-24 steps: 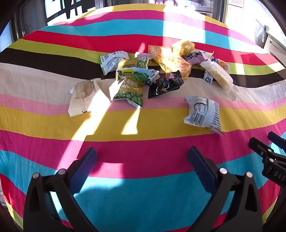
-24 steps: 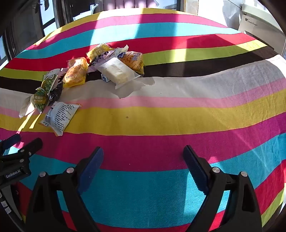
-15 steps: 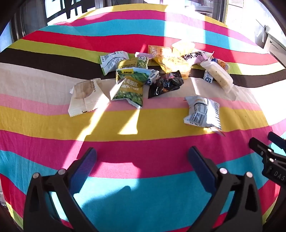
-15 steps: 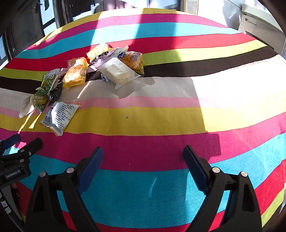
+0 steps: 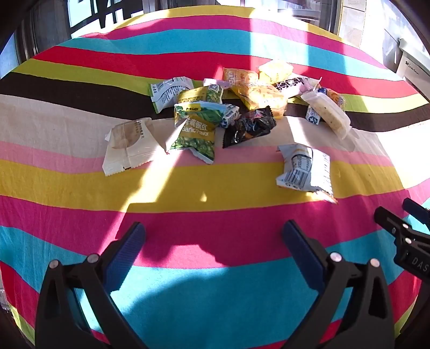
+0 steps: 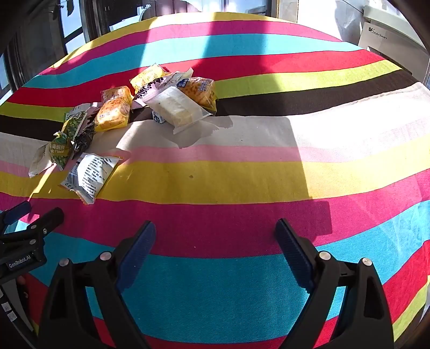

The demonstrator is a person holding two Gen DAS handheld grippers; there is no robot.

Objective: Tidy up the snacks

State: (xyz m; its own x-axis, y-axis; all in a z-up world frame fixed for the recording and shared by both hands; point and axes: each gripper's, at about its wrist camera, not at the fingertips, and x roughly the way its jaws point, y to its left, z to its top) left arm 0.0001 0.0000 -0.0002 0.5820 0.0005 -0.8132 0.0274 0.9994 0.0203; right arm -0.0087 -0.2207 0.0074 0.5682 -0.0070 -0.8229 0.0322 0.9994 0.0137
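Several snack packets lie in a loose pile on a striped cloth: a green pea packet, a black packet, a cream packet, a white printed packet, yellow packets and a pale bar packet. My left gripper is open and empty, short of the pile. My right gripper is open and empty, right of the pile; the white printed packet and the pale bar packet show to its upper left. Each gripper shows at the edge of the other's view.
The striped cloth covers the whole table, with bare cloth right of the pile. A white appliance stands past the far right edge. Windows and dark frames run along the back. Sun patches and shadows cross the cloth.
Neither gripper has visibly moved and the packets lie as before. Only the shadow and sun patches on the cloth have shifted.
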